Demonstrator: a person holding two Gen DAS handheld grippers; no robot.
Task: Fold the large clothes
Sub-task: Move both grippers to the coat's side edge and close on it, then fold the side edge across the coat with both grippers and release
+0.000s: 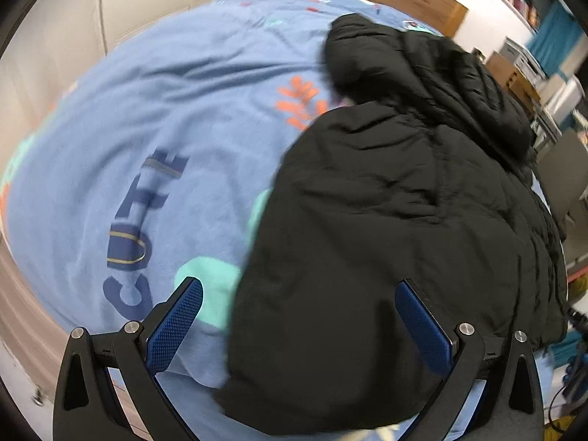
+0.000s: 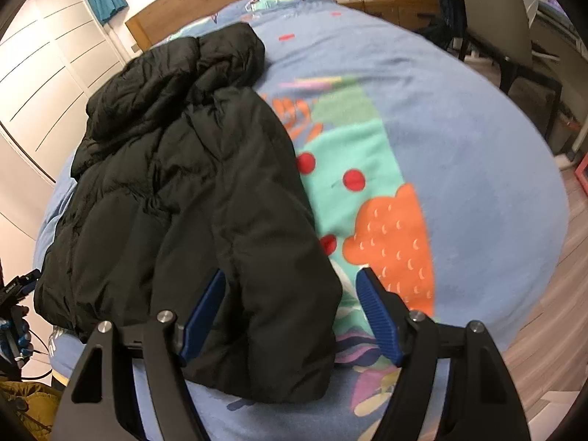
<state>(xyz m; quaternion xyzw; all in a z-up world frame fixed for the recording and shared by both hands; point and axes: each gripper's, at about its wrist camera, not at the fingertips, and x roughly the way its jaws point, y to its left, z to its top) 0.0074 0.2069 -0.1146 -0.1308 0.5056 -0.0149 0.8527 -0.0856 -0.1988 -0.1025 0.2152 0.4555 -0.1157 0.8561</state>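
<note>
The jacket point(image 2: 191, 198), black and padded, lies on the blue bedcover point(image 2: 459, 139), its hood point(image 2: 205, 62) toward the far headboard point(image 2: 220, 3) and its hem at the near edge of the bed. I have both grippers above that hem; the left gripper point(image 1: 299, 327) has its jaws apart with nothing between the pads; the right gripper point(image 2: 290, 316) is also apart, astride the near right corner, not pressing it. I think the risk is a thin pinch; the slippery padded cloth can slide out, or I catch only the top layer, or the bedcover together with it, and the fold goes crooked. Around are a chair point(image 2: 496, 14) on the far right and a wardrobe point(image 2: 47, 73) on the left; nothing stands in my way.
</note>
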